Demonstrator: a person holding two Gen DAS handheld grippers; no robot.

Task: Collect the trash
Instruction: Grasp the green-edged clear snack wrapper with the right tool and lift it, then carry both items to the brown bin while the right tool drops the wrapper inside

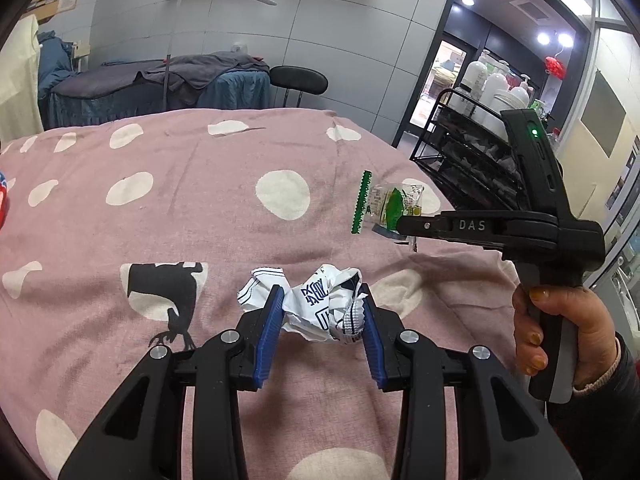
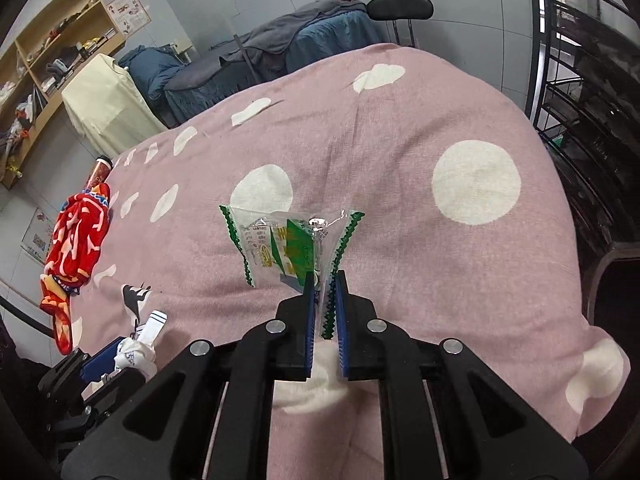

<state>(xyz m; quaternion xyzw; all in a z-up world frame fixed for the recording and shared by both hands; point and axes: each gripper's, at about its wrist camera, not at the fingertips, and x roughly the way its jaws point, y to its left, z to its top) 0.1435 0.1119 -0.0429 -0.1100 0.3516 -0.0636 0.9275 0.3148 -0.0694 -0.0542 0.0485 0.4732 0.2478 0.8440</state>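
Note:
My left gripper (image 1: 320, 296) is shut on a crumpled white wrapper with blue print (image 1: 316, 308), held just above the pink dotted bedcover (image 1: 192, 216). My right gripper (image 2: 325, 280) is shut on a clear plastic wrapper with green zigzag edges (image 2: 280, 244), lifted off the cover. In the left wrist view the right gripper (image 1: 404, 226) and its green wrapper (image 1: 388, 206) show at the right. In the right wrist view the left gripper (image 2: 116, 354) and the white wrapper (image 2: 140, 350) show at the lower left.
A red patterned bag (image 2: 76, 248) and a can (image 2: 100, 170) lie at the left edge of the bed. A black wire rack (image 1: 468, 152) with bottles stands to the right. Another bed with grey blankets (image 1: 168, 80) and a black stool (image 1: 298, 80) stand behind.

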